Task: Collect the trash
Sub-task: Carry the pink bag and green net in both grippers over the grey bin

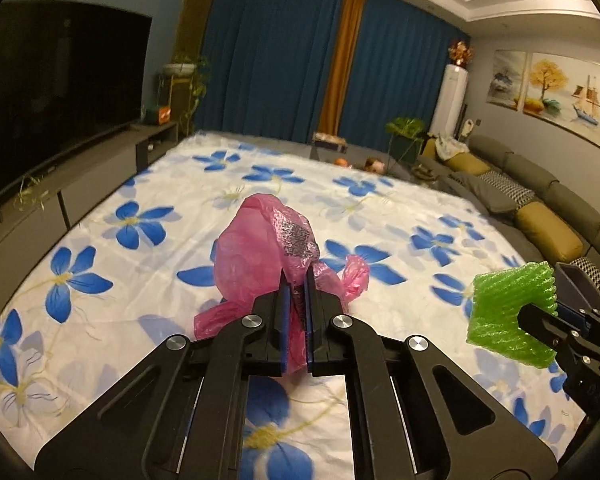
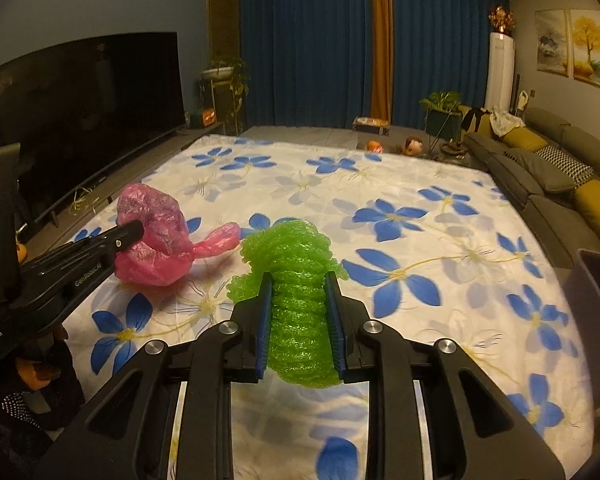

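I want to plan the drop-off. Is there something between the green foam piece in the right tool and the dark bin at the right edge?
Nothing visible stands between them. The right tool is shut on the green foam piece, and only the flowered sheet lies below the path to the dark bin. The left tool, shut on the pink bag, is on the other side.

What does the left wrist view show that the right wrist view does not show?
Only the left wrist view shows the silvery patch inside the pink bag. Only the right wrist view shows the left gripper's printed side label. Both show the right gripper clamping the green foam wrap above the flowered sheet.
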`<action>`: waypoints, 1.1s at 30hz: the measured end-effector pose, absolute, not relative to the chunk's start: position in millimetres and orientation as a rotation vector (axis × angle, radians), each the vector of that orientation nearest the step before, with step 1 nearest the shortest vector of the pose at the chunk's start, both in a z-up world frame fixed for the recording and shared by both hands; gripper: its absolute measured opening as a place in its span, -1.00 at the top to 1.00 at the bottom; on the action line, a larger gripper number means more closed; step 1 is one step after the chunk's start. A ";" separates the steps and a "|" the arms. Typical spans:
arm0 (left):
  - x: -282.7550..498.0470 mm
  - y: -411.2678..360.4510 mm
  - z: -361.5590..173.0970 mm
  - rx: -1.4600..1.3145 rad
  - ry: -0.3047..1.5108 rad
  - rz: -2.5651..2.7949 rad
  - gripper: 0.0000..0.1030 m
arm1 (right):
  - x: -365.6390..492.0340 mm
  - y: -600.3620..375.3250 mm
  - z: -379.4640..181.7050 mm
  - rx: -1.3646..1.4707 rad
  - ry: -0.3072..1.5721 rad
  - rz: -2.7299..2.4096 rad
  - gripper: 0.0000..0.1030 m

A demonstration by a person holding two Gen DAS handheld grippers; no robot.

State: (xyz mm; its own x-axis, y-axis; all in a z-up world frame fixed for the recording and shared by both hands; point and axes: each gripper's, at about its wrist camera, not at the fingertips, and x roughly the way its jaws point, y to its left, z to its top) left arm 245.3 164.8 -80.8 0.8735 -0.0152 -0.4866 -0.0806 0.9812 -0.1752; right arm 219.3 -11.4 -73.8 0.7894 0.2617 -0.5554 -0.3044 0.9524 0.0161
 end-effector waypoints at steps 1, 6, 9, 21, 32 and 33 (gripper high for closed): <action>240.8 160.4 -76.3 -0.184 0.498 0.037 0.91 | 216.5 -15.1 -71.1 -0.073 0.579 0.303 0.50; 221.6 139.4 -58.5 -0.179 0.466 0.010 0.91 | 196.3 -40.3 -55.4 -0.051 0.534 0.293 0.50; 212.6 119.1 -47.2 -0.154 0.447 -0.014 0.91 | 186.9 -55.0 -50.3 -0.042 0.521 0.282 0.50; 199.4 21.2 -18.3 -0.063 0.405 -0.148 0.90 | 159.9 -126.9 -34.6 -0.006 0.468 0.198 0.50; 219.9 -115.2 3.8 -0.005 0.375 -0.418 0.90 | 160.2 -256.0 -23.0 0.073 0.420 -0.067 0.48; 225.5 -132.4 3.8 -0.012 0.376 -0.450 0.90 | 160.8 -268.2 -22.6 0.084 0.416 -0.095 0.48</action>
